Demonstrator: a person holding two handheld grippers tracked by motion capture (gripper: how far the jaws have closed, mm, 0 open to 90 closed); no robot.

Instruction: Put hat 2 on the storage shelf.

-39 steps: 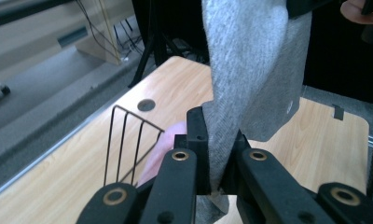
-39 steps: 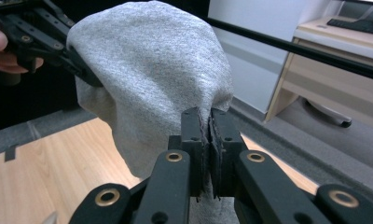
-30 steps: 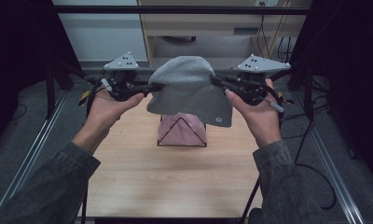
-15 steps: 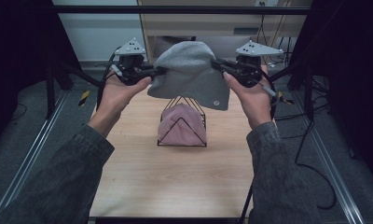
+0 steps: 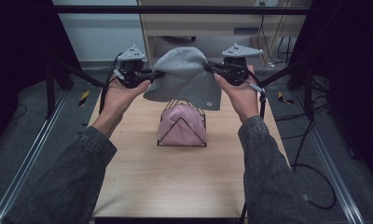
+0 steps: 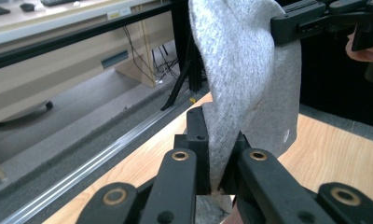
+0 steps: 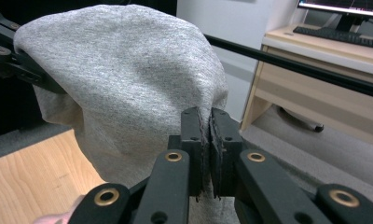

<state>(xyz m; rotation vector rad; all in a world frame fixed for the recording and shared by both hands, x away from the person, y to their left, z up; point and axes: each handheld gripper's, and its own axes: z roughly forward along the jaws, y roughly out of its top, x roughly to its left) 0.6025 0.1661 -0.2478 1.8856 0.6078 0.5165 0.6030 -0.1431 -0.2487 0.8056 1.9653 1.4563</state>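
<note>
1. Nearest the camera in the high view, the person's two sleeved forearms run up over the bare wooden table (image 5: 142, 182), one on each side, so the work sits centred between them.

2. Mid-table stands a black wire rack (image 5: 182, 125) with a pink hat (image 5: 181, 126) already pulled over it; its peak points up towards the load held above.

3. Above and slightly behind the rack hangs the grey beanie (image 5: 187, 77), off the table and spread between the two grippers. Its small round tag faces the person, and the open brim droops towards the rack.

4. The left gripper (image 5: 152, 75) has its jaws clamped on the beanie's left edge; in the left gripper view the knit (image 6: 243, 88) is pinched between the black pads.

5. The right gripper (image 5: 210, 67) is likewise closed tight on the opposite edge, the fabric (image 7: 128, 79) squeezed thin between the pads in the right gripper view.

6. Holding opposite edges seemingly keeps the brim stretched open, so it could be lowered over the rack on top of the pink hat; that looks like the step in hand, not yet done.

7. Farthest off are a desk and trailing cables beyond the table.
</note>
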